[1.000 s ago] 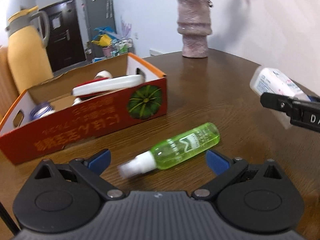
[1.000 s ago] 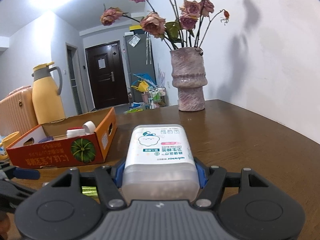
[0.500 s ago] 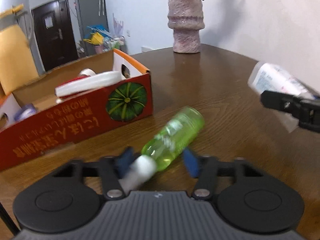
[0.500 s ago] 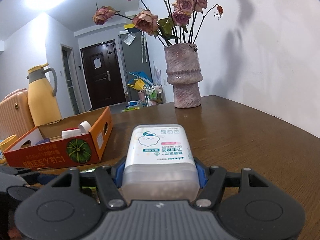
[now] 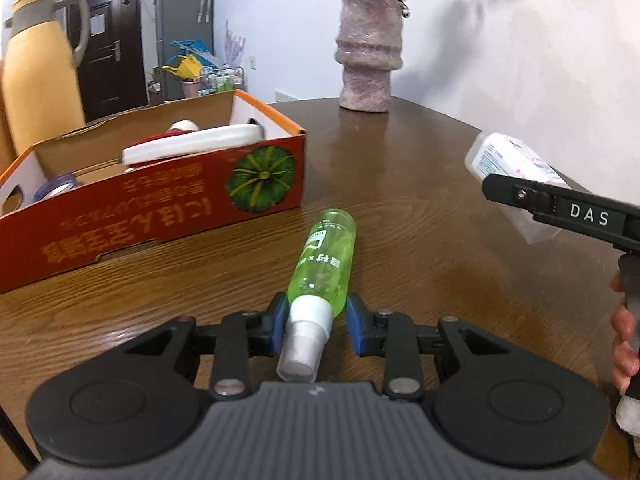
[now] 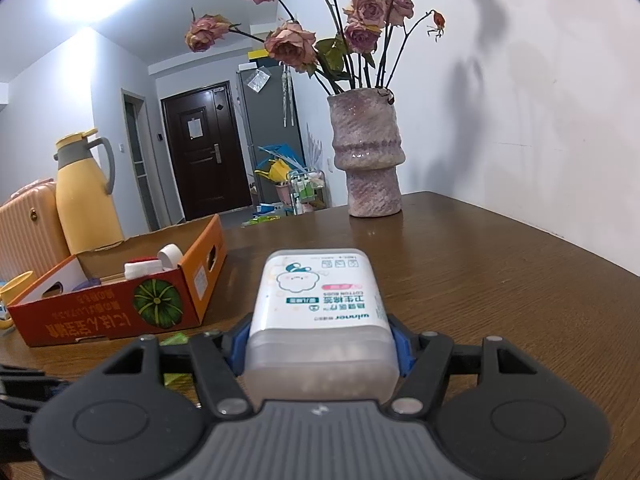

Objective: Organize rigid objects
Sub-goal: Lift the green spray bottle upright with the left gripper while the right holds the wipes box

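A green spray bottle (image 5: 326,258) with a white cap points away from me over the brown table (image 5: 420,208). My left gripper (image 5: 316,322) is shut on its neck, by the cap. My right gripper (image 6: 320,346) is shut on a white cotton-swab box (image 6: 320,312) and holds it above the table; the box also shows at the right of the left wrist view (image 5: 510,168). A red cardboard box (image 5: 160,200) with a pumpkin print stands at the left and holds a white lid and other items.
A pink vase (image 6: 366,160) of dried roses stands at the table's far side near the wall. A yellow thermos jug (image 6: 86,196) and an orange suitcase (image 6: 28,224) are behind the red box. A person's hand (image 5: 626,344) shows at the right edge.
My left gripper closed from wide open onto the green bottle's neck, and the bottle turned from crosswise to pointing away. The right gripper kept hold of the cotton-swab box.
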Demonstrator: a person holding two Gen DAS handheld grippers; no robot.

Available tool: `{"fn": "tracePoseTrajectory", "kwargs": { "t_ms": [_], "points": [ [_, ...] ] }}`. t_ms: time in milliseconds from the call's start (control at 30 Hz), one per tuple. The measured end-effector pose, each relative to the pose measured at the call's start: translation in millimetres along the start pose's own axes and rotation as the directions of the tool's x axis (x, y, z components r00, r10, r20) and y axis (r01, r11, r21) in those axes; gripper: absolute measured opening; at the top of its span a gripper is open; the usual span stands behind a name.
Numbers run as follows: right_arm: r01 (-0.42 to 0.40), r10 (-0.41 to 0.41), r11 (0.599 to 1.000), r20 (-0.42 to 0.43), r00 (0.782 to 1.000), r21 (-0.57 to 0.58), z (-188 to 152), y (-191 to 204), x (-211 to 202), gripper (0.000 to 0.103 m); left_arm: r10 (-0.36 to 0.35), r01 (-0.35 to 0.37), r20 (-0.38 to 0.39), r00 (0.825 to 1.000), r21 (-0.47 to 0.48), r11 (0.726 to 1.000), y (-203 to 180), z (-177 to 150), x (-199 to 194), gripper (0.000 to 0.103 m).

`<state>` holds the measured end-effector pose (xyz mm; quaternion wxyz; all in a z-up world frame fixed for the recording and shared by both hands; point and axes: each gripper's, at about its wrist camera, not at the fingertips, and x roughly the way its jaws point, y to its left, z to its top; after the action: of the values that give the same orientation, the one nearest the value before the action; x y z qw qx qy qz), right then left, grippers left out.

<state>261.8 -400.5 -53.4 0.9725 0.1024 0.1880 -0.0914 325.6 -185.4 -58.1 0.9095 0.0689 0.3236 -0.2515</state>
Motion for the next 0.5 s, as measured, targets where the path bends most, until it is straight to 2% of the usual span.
{"fn": "tracePoseTrajectory", "kwargs": {
  "t_ms": [200, 267, 300, 333, 500],
  "points": [
    [-0.001, 0.001, 1.000, 0.003, 1.000, 0.002, -1, -1, -1, 0.065, 0.014, -0.015, -0.042, 0.999, -0.024, 1.000, 11, -5, -1, 0.033],
    [-0.001, 0.001, 1.000, 0.003, 1.000, 0.002, -1, -1, -1, 0.065, 0.035, -0.035, -0.045, 0.998, -0.017, 0.999, 10, -6, -2, 0.051],
    [-0.002, 0.002, 1.000, 0.003, 1.000, 0.003, -1, -1, 0, 0.065, 0.051, -0.051, -0.037, 0.998, -0.015, 0.999, 9, -5, -2, 0.071],
    [-0.003, 0.003, 1.000, 0.003, 1.000, 0.002, -1, -1, 0, 0.065, 0.066, -0.067, -0.023, 0.998, -0.012, 0.998, 7, -5, -3, 0.078],
    [-0.004, 0.004, 1.000, 0.001, 1.000, -0.002, -1, 0, -1, 0.065, 0.086, -0.086, 0.008, 0.996, 0.000, 0.996, -4, 8, 7, 0.076]
  ]
}}
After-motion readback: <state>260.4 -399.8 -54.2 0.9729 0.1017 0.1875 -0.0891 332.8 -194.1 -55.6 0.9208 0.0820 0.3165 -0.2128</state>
